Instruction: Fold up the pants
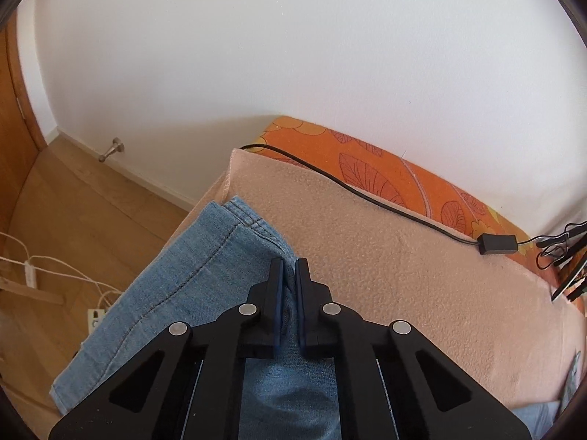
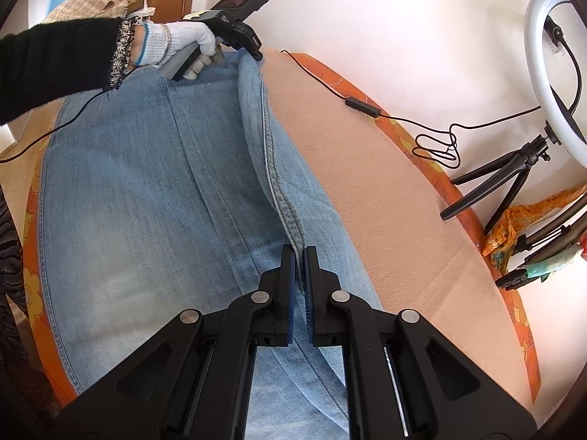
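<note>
- Left claw (image 1: 289,267) is pinched onto a ridge of denim near the hem end of the jeans (image 1: 190,275); its dark blue pads (image 1: 279,293) press the cloth from both sides, with only the fold of fabric between them.
- Right claw (image 2: 300,256) is likewise clamped on the jeans (image 2: 146,190), its fingers nipping the raised, stitched seam (image 2: 273,168) that runs up the middle of the garment.
- Seen from the right wrist, the jeans lie lengthwise along a pinkish-beige blanket (image 2: 385,190), pale blue and mostly flat, with the seam edge lifted into a ridge between the two claws.
- At the far end of that ridge a hand in a white knitted glove (image 2: 172,46), with a black fuzzy sleeve (image 2: 55,69) behind it, holds the left tool by its grey handle, its tip down on the denim.
- From the left wrist, the hem end of the jeans lies at the blanket's near corner and hangs partly over the edge towards the wooden floor (image 1: 73,201).
- Under the blanket lies an orange flowered cover (image 1: 385,172).
- One thin black cable (image 1: 367,190) with a small black box on it runs along the far edge of the blanket.
- Beside the wall on the right stands a white ring light (image 2: 550,66) on a black tripod (image 2: 506,179).
</note>
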A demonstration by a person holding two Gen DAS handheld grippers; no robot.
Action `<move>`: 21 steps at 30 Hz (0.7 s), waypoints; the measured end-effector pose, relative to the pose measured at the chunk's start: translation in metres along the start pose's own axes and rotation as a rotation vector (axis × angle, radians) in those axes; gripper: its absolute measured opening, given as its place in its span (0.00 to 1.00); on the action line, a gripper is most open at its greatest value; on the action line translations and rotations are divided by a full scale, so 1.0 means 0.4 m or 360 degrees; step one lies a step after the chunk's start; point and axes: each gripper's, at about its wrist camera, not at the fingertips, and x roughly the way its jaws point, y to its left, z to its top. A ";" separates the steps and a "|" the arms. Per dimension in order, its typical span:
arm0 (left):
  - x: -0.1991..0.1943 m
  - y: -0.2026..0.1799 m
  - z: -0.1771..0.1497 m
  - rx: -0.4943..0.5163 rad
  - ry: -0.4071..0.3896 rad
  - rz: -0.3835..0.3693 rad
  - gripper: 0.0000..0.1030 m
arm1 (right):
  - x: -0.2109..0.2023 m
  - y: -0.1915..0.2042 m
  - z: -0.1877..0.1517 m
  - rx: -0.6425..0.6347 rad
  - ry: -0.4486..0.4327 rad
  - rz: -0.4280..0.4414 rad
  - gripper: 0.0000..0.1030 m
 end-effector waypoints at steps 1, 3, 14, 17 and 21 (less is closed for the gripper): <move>-0.018 0.005 0.001 -0.0011 -0.0023 -0.0017 0.04 | -0.001 -0.005 0.002 0.0006 0.0003 -0.0015 0.05; -0.062 0.021 0.003 -0.0040 -0.0073 -0.0053 0.04 | -0.005 -0.019 0.010 0.0027 -0.0002 -0.0054 0.05; -0.295 0.099 -0.007 -0.0076 -0.0229 -0.0187 0.02 | -0.084 -0.046 0.043 0.0073 -0.0051 -0.0260 0.05; -0.349 0.139 -0.033 -0.0109 -0.0256 -0.0215 0.02 | -0.124 -0.036 0.048 0.0087 -0.0069 -0.0276 0.05; -0.419 0.195 -0.085 -0.0162 -0.0290 -0.0267 0.01 | -0.186 0.017 0.039 0.0050 -0.0087 -0.0306 0.05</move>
